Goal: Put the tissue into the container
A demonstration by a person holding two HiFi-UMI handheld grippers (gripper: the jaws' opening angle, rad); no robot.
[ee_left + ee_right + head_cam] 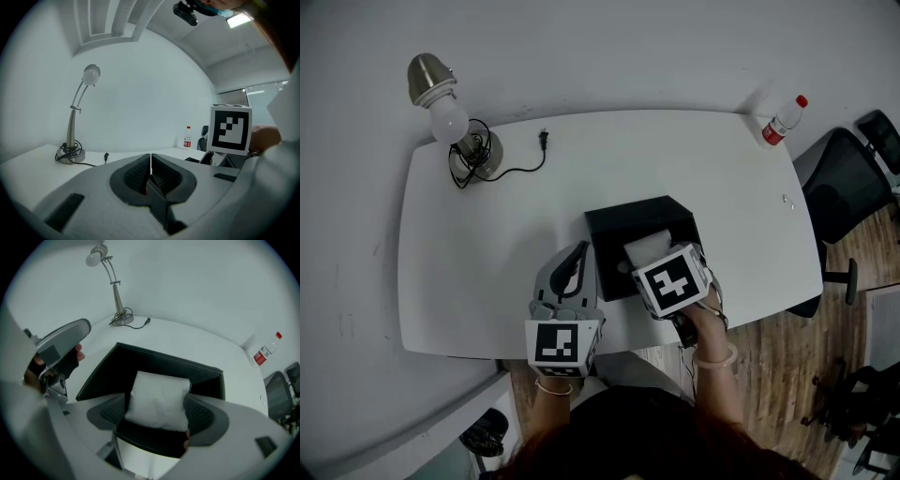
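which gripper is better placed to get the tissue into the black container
Right. The right gripper is shut on the tissue, directly over the open black container. The left gripper is shut on nothing, off to the container's side.

So it's a white table (487,281) with rounded corners. The black container (623,225) sits near the front edge. A desk lamp (455,131) is in the far left corner, its cord (520,170) lying loose unplugged. A small red-capped bottle (782,121) stands far right.
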